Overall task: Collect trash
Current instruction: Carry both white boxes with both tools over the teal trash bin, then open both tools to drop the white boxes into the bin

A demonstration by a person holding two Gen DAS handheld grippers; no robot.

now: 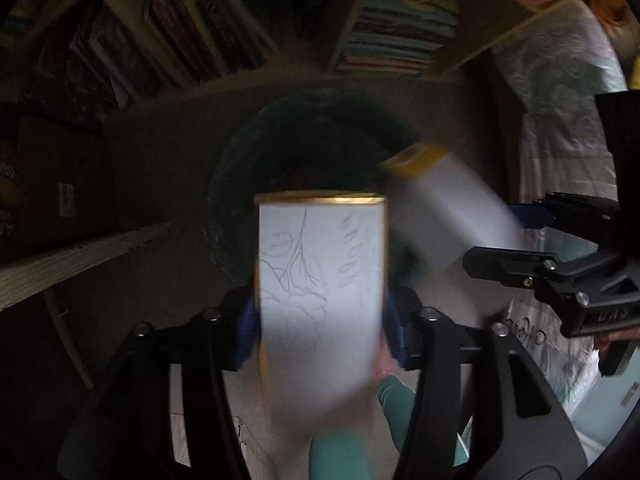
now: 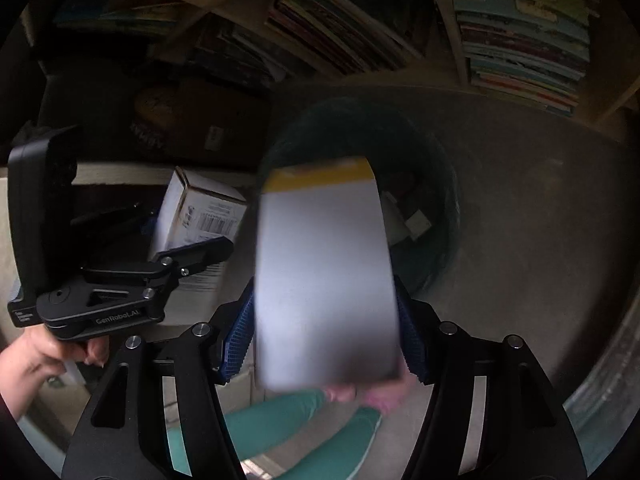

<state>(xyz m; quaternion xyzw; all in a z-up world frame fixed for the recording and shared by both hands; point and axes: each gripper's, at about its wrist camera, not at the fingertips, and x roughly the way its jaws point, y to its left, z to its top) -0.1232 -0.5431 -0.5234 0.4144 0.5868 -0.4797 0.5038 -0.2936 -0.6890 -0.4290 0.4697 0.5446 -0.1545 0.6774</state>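
Observation:
My left gripper (image 1: 320,320) is shut on a white box with a gold edge and faint line drawings (image 1: 320,280), held upright over a dark round bin (image 1: 304,128). My right gripper (image 2: 326,332) is shut on a white box with a yellow end (image 2: 324,272), held above the same bin (image 2: 432,184), where some pale scraps lie inside. The yellow-ended box also shows blurred at the right of the left wrist view (image 1: 444,208), with the right gripper (image 1: 532,256) beside it. The left gripper (image 2: 160,256) and its box (image 2: 196,216) show at the left of the right wrist view.
Bookshelves packed with books (image 2: 520,40) stand behind the bin. A cardboard box (image 2: 192,128) sits at the back left. A pale wooden board (image 1: 76,256) lies at the left. Patterned plastic wrapping (image 1: 560,120) is at the right. My teal-clad legs (image 2: 288,432) are below.

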